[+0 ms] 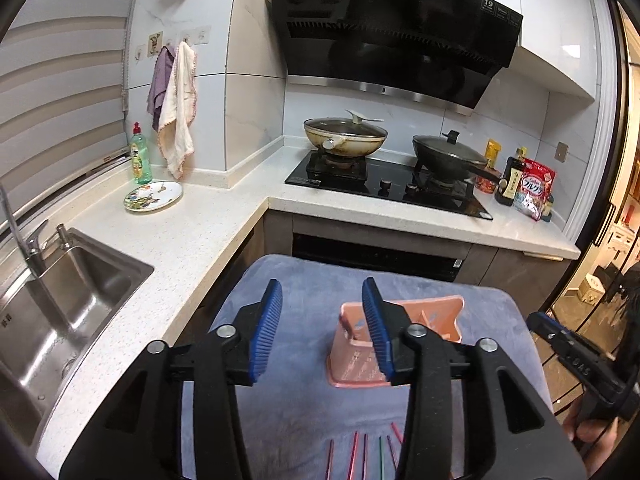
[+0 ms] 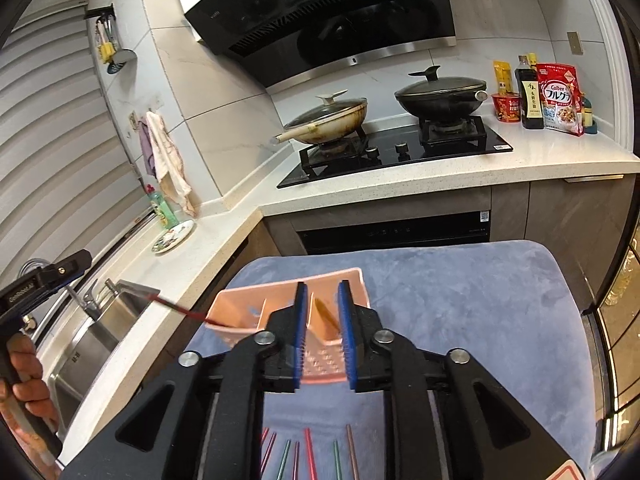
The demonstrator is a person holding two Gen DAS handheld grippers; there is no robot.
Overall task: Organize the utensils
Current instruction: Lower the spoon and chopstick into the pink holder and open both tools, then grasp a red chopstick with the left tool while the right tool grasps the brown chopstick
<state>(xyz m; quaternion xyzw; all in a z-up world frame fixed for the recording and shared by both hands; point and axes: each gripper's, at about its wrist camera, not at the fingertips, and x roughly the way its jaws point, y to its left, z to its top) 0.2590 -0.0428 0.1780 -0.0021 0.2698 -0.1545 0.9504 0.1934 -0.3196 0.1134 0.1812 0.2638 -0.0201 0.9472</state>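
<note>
Left tongs (image 1: pixel 322 328) stood open and empty. Right tongs (image 2: pixel 323 332) stood slightly parted, empty, above the pink utensil holder (image 2: pixel 256 312). Chopsticks (image 2: pixel 310 456) lay on the tabletop (image 2: pixel 480 320).

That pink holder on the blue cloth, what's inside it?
The pink holder has dividers. A dark red chopstick leans out of its left compartment. The right gripper hides much of the other compartments, so their contents are uncertain.

holder (image 2: pixel 256 312) pink | cloth (image 2: pixel 460 300) grey-blue | chopstick (image 2: pixel 180 309) red
</note>
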